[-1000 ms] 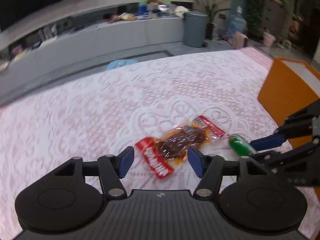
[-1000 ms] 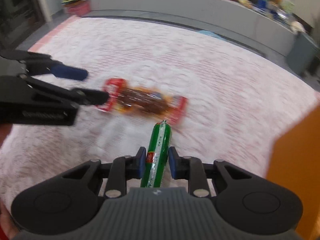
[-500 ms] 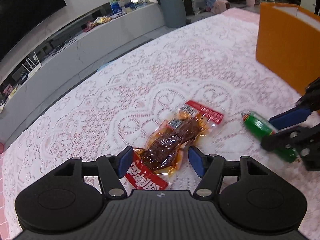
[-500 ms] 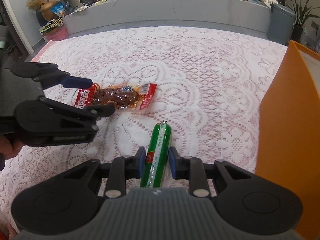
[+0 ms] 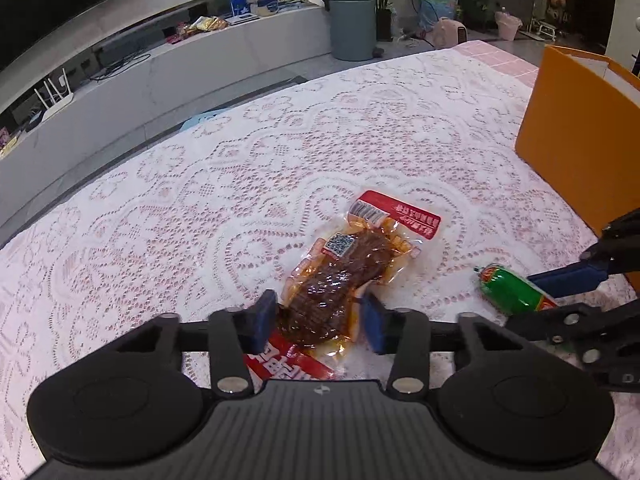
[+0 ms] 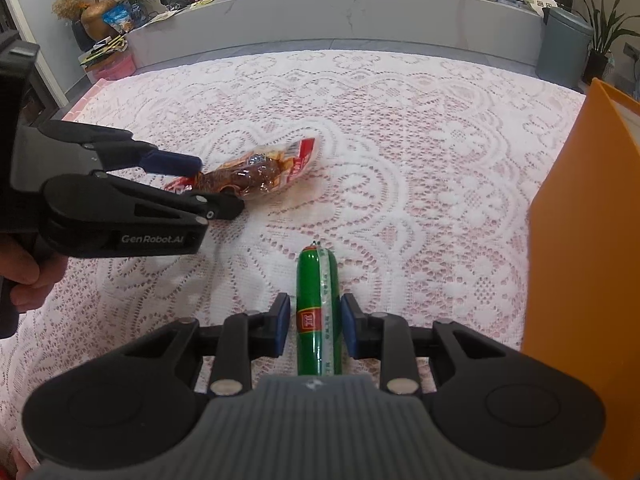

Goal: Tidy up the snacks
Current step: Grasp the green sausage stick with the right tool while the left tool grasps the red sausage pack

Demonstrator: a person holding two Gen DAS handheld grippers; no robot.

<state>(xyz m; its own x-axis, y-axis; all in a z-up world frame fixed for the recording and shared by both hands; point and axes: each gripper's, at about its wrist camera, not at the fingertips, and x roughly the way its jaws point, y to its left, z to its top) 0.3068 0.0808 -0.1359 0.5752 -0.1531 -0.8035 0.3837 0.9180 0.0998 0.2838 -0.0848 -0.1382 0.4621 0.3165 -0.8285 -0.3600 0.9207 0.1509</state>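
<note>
While both grippers point down at a table covered in a pink-and-white lace cloth (image 5: 240, 184), each one works on a different snack. The left gripper (image 5: 318, 318) straddles a clear vacuum pouch of dark braised meat (image 5: 340, 280) with red printed ends, which lies flat on the cloth at an angle. Its jaws are closing with the pouch between them; in the left wrist view the blue pad on the left side (image 5: 265, 316) looks to be touching the pouch edge, while the pad on the right sits just beside the crinkled plastic, so a firm grip is not yet shown. The pads meet the pouch across its narrow width near one end, probably because that is the only span the jaws can take.

The right gripper (image 6: 313, 330) stands over a green sausage stick (image 6: 318, 312) that lies on the cloth pointing away from the camera. Its jaws are opening with the sausage between them, and a clear gap shows on each side of the wrapper, so nothing is held there; whether it is being set down or lined up for a grasp cannot be told.

An orange box (image 6: 588, 240) stands upright at the right edge of the table, just beside the sausage, and is likely where the snacks belong. A hand (image 6: 24, 268) grips the left tool's handle.
</note>
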